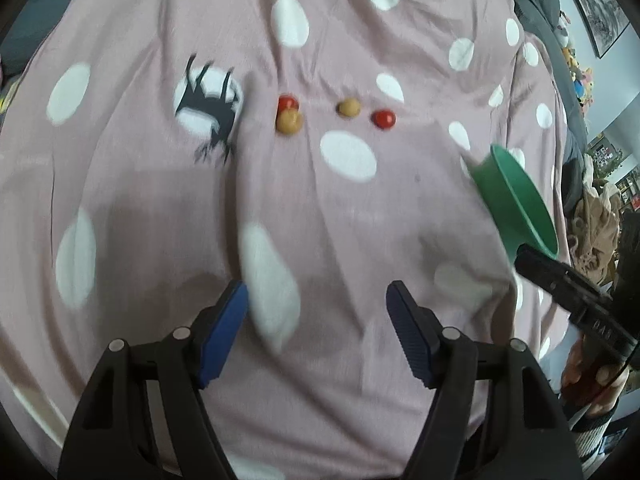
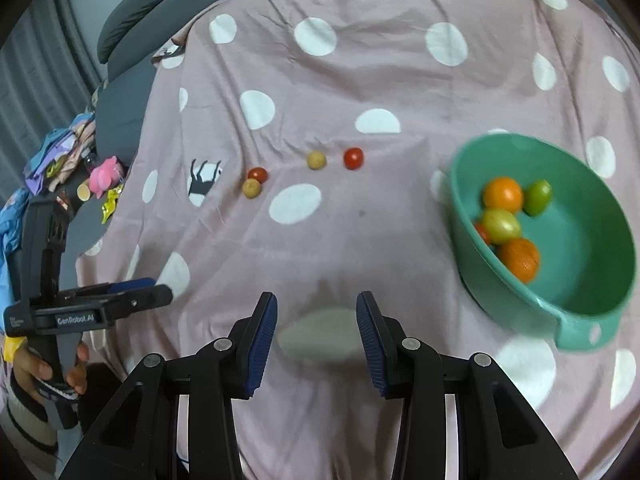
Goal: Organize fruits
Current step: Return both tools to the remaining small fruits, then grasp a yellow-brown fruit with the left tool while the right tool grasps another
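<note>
"GenRobot.AI" reads on the left gripper (image 2: 132,296) at lower left of the right wrist view. Both grippers hang empty, fingers spread; the right gripper (image 2: 316,336) sits at bottom centre. A pink blanket (image 2: 360,240) with white dots and deer prints covers the bed. Four small fruits (image 2: 316,159) lie mid-frame, two red, two yellow. At right, a green bowl (image 2: 580,300) holds oranges (image 2: 503,194) and a lime (image 2: 538,197). Framed pictures (image 1: 600,20) hang upper right.
</note>
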Demonstrator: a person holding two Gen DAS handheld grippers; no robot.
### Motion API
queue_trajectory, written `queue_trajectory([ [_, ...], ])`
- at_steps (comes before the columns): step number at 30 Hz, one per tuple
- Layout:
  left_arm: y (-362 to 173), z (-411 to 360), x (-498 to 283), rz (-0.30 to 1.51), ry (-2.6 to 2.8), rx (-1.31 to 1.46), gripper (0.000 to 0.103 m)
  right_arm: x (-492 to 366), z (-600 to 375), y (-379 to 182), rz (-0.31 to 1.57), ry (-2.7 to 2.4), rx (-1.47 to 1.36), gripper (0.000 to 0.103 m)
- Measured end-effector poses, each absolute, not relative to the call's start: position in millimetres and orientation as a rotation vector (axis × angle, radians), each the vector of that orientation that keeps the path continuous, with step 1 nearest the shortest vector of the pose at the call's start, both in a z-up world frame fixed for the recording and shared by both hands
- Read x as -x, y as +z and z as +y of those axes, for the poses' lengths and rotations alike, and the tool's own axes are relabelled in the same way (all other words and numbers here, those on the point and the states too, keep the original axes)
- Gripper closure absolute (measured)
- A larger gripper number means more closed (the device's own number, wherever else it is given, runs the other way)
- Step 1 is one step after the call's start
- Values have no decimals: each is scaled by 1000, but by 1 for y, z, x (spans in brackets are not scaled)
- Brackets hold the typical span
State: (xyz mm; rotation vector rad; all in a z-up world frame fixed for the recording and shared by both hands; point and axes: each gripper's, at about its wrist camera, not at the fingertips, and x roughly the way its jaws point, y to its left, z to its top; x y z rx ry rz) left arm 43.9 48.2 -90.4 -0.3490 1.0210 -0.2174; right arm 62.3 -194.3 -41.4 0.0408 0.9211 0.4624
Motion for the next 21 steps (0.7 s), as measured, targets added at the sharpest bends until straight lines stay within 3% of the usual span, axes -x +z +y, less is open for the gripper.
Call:
queue_trajectory([
  [10, -91, 28, -145, 986, -189, 228, 47, -124, -165, -38, 879, 500, -51, 62],
  [21, -119, 24, -210, 1072, -131, 192, 50, -159, -159, -52, 889, 541, -72, 62],
])
